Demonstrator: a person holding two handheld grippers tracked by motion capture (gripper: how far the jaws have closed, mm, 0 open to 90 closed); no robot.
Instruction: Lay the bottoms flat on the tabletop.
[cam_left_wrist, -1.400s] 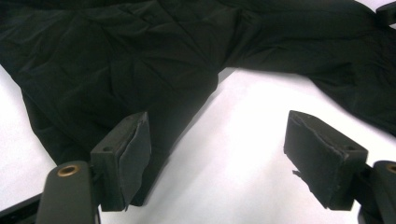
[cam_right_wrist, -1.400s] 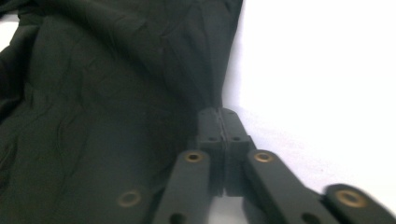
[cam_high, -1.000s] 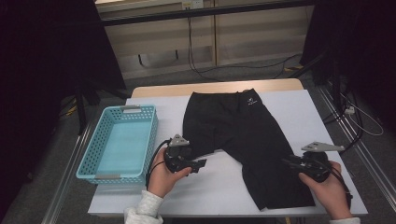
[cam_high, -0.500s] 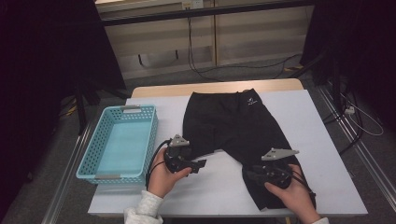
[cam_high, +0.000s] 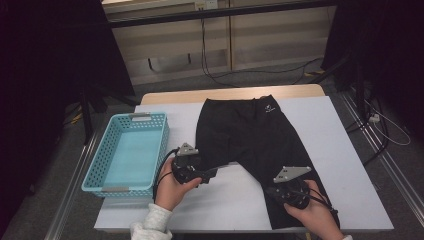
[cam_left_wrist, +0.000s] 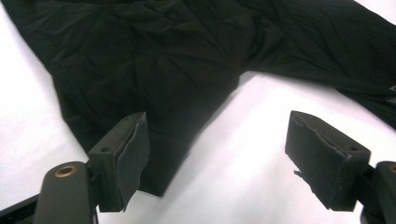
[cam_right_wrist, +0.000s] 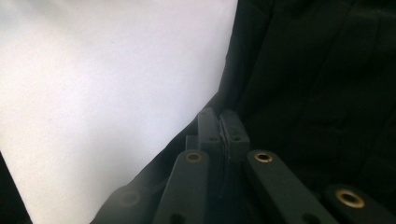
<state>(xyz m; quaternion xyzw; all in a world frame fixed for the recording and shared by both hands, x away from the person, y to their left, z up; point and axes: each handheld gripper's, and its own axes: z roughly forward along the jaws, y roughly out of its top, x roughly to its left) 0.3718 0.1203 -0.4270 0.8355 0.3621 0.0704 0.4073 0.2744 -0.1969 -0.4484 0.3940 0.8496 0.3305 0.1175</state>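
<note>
A pair of black shorts (cam_high: 252, 145) lies flat on the white table (cam_high: 350, 150), waistband toward the far edge, its two legs reaching toward the near edge. A blue basket (cam_high: 131, 152) sits along the left edge.

The high view places the left gripper (cam_high: 212, 173) at the end of the shorter leg, and the right gripper (cam_high: 280, 192) over the longer leg near the near edge, but it is too coarse to read the jaws.

The left gripper view (cam_left_wrist: 217, 158) shows the jaws spread wide, one pad (cam_left_wrist: 133, 156) over the leg's hem.

The right gripper view (cam_right_wrist: 219, 128) shows its jaws, which have just been closing, pressed together at the leg's inner edge, probably pinching fabric, though dark cloth hides the seam.
</note>
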